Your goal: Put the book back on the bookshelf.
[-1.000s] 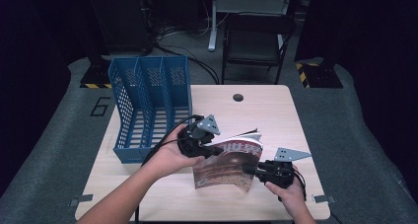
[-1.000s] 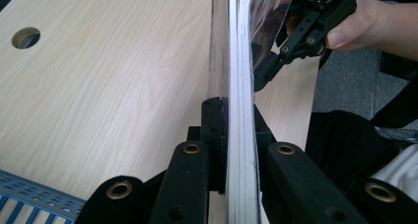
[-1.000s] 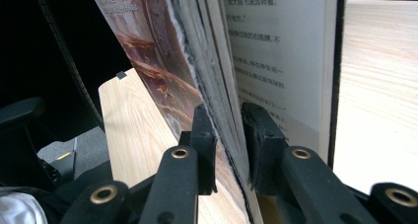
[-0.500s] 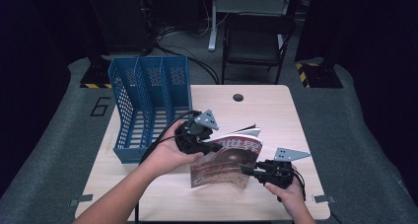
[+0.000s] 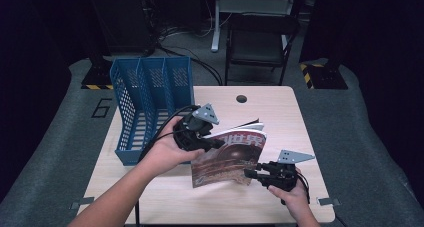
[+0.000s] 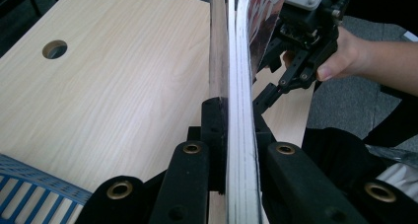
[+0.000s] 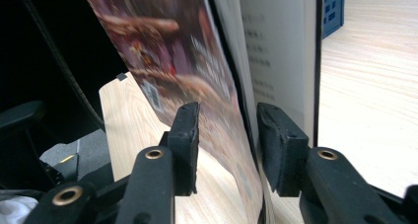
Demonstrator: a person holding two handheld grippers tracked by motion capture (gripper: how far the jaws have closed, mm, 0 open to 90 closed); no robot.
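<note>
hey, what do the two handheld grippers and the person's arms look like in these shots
Both the left gripper and the right gripper are black, built of linked bars with brass-coloured rivets and two blocky black jaws. Each carries a grey three-cornered plate on top; the one seen in the left gripper view shows small dark holes. A black cable loops off the left gripper. The person's forearms are bare, with no sleeves showing.

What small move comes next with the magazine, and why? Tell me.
Probably draw the right tongs back off the magazine. Their jaws have just been opening and stand apart from the cover, while the left tongs clamp its edge and hold it upright, near the blue rack.
</note>
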